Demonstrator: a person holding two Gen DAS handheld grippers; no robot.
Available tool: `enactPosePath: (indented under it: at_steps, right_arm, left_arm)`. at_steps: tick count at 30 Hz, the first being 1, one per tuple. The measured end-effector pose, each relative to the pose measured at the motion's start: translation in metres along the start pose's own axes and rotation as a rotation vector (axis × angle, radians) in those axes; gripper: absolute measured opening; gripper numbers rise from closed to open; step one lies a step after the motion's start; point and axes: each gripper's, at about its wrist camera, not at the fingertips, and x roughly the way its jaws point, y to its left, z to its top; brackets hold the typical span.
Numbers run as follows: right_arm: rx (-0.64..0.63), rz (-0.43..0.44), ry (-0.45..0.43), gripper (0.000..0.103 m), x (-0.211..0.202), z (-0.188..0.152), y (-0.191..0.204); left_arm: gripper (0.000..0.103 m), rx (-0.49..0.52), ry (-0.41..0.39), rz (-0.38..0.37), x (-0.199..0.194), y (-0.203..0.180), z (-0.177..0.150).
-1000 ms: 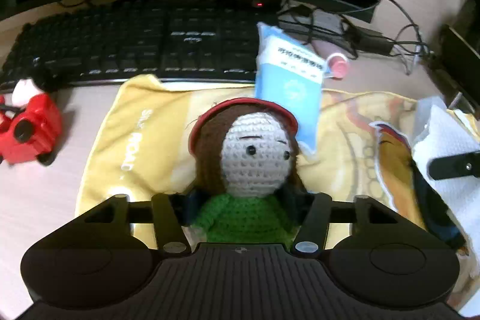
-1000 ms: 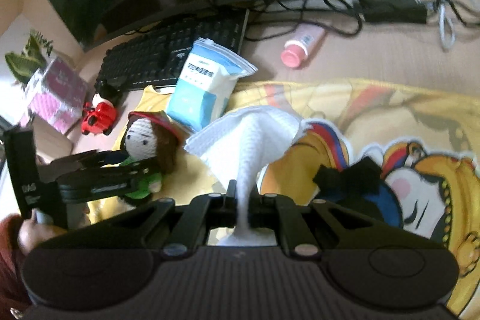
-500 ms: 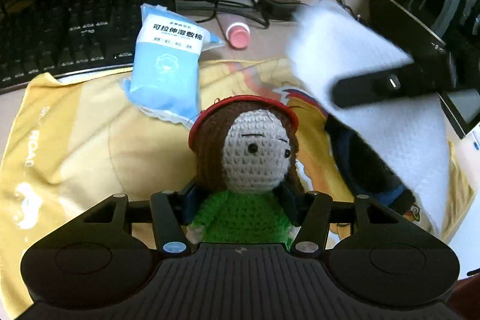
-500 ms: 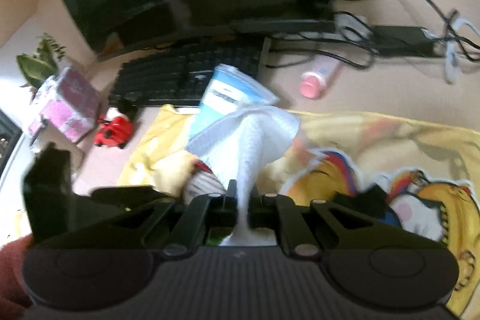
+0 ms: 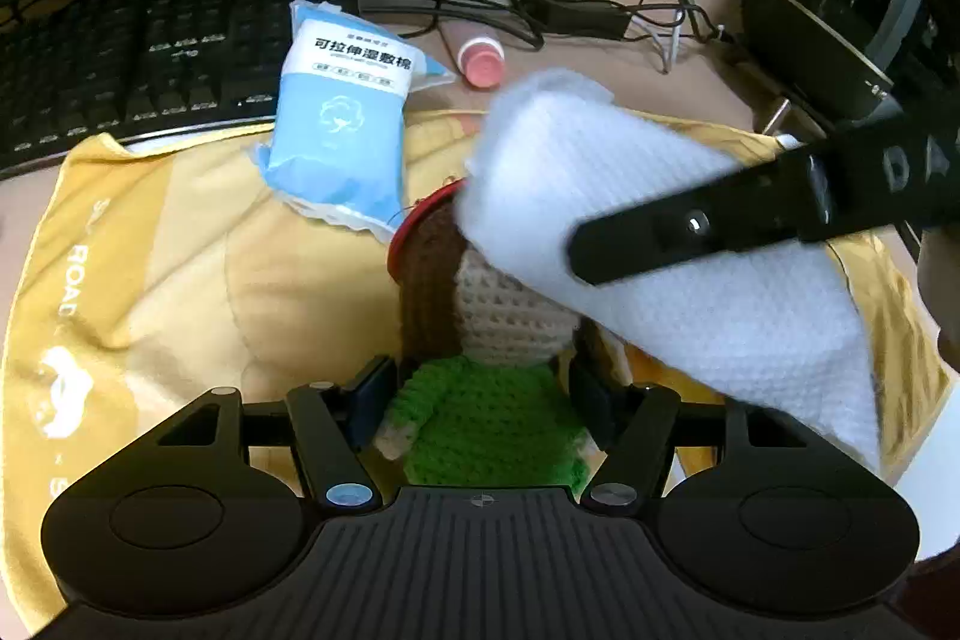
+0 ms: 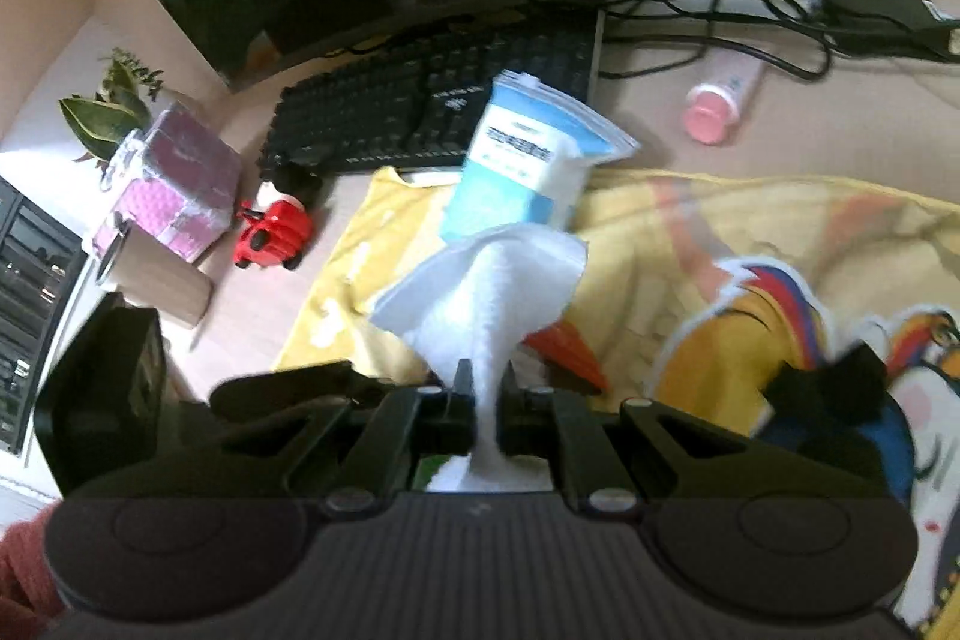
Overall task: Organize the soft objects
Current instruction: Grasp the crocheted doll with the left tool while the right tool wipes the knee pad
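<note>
Two grippers are working over the yellow printed cloth (image 5: 180,244): the left gripper (image 5: 480,394) is bracketing a crocheted doll (image 5: 486,340) in a green sweater, its jaws having just been widening, so the pads are standing slightly off the doll's sides. The right gripper (image 6: 482,394) is pinching a white waffle-weave cloth (image 6: 486,274) tight between its fingers, draping it across the doll's head just ahead of the left gripper. Beyond both, a blue cotton-pad packet (image 5: 339,130) is lying against the black keyboard (image 5: 138,70).

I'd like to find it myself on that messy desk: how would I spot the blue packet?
Start at the black keyboard below the monitor. The blue packet leans from its right end onto the yellow cloth, just beyond the crocheted doll. It is the only glossy plastic pack, white-topped with printed characters and a cotton-flower emblem.
</note>
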Motion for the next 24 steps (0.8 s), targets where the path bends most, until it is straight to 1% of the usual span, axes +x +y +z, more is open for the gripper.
enactPosePath:
  at_steps: [3,4,5,7,10,11,14,17,20,21,22,24]
  right_arm:
    - [0.002,-0.029,0.014,0.007,0.002,-0.007,0.0]
    - [0.001,-0.035,0.017,0.007,0.002,-0.009,0.002]
    - [-0.006,-0.021,0.022,0.007,0.003,-0.012,0.005]
    - [-0.036,0.022,0.04,0.007,0.007,-0.018,0.016]
    - [-0.09,0.02,0.106,0.007,0.026,-0.032,0.031]
    - [-0.1,0.014,0.114,0.007,0.029,-0.037,0.032]
    - [-0.116,0.003,0.127,0.007,0.029,-0.043,0.032]
    - [-0.094,-0.02,0.157,0.007,0.022,-0.046,0.028]
    - [-0.106,0.034,0.19,0.007,0.014,-0.055,0.032]
    - [-0.115,0.035,0.204,0.007,0.015,-0.059,0.033]
    - [-0.127,0.026,0.219,0.007,0.018,-0.063,0.034]
    - [-0.13,-0.032,0.22,0.007,0.022,-0.066,0.028]
  left_arm:
    - [0.074,0.036,0.009,-0.006,-0.029,0.007,-0.009]
    - [0.08,0.052,0.006,0.006,-0.041,0.009,-0.015]
    - [0.083,0.067,0.002,0.017,-0.054,0.011,-0.021]
    - [0.084,0.063,0.006,0.037,-0.072,0.025,-0.03]
    - [0.083,0.014,0.019,0.067,-0.093,0.044,-0.04]
    - [0.083,0.0,0.021,0.078,-0.098,0.049,-0.043]
    - [0.083,-0.025,0.016,0.075,-0.109,0.051,-0.05]
    - [0.085,-0.005,-0.001,0.064,-0.119,0.047,-0.052]
    - [0.089,0.014,-0.027,0.054,-0.122,0.043,-0.048]
    - [0.089,0.014,-0.033,0.044,-0.122,0.041,-0.046]
    - [0.089,0.019,-0.039,0.034,-0.118,0.039,-0.042]
    - [0.089,0.043,-0.048,0.012,-0.118,0.028,-0.036]
